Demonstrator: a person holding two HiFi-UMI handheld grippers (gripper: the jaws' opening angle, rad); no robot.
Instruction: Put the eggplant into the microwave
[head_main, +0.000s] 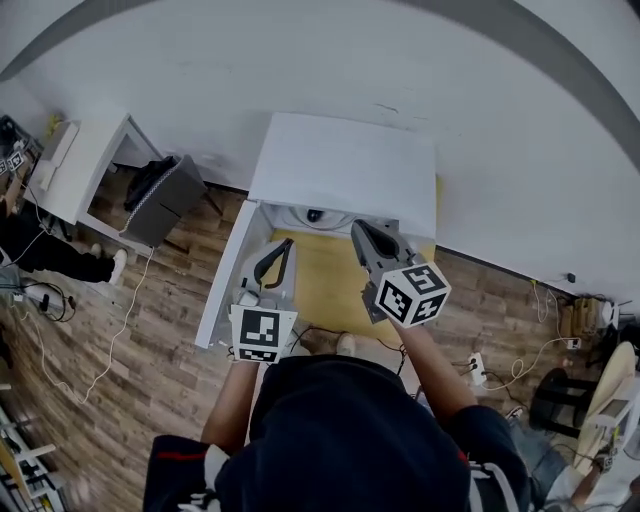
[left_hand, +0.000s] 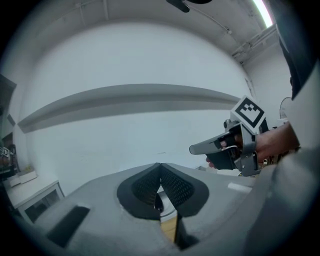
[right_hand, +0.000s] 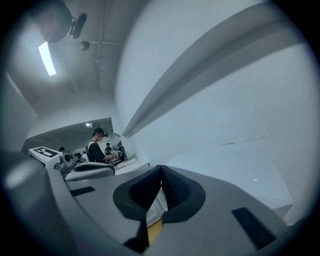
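Above yellow tabletop (head_main: 312, 298) at 12 o'clock | left claw (left_hand: 160, 166), right claw (right_hand: 161, 169) pressed together, empty | eggplant not in view | likely light, firm, slick-skinned: pinch mid-body, gently

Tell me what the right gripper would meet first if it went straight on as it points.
Probably the white wall: its own view shows nothing else ahead of the right gripper, though depth is unclear.
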